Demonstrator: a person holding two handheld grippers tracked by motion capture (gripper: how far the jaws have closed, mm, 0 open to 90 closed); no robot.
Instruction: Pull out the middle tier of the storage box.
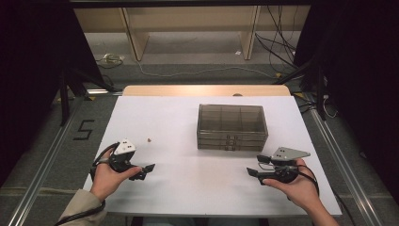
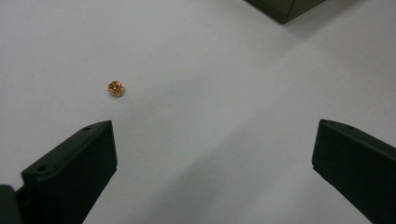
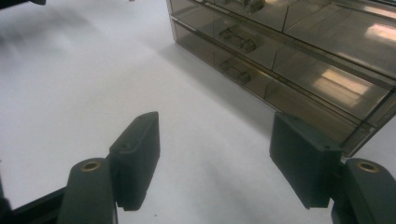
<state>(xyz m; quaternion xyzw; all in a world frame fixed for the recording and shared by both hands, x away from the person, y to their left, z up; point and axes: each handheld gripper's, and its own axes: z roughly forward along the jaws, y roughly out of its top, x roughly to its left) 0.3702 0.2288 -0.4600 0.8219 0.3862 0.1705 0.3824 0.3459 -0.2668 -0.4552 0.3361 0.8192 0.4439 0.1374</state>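
Note:
A smoky clear drawer box (image 1: 232, 127) with three stacked drawers stands on the white table (image 1: 179, 188), a little right of the middle. Its drawer fronts and handles (image 3: 238, 39) fill the top right of the right gripper view. A tiny orange bead-like piece (image 1: 148, 140) lies on the table left of the box, and shows ahead of the left jaw as the orange piece (image 2: 115, 88). My left gripper (image 1: 147, 170) hovers near the table's front left, open, nothing between its jaws. My right gripper (image 1: 254, 165) is held at the front right, open and empty, pointing left past the box.
The white sheet covers a wooden tabletop whose far edge (image 1: 207, 89) shows beyond it. Cables (image 1: 277, 52) and wooden shelf legs (image 1: 136, 42) lie on the floor behind. Metal rails (image 1: 42, 183) run along both sides of the table.

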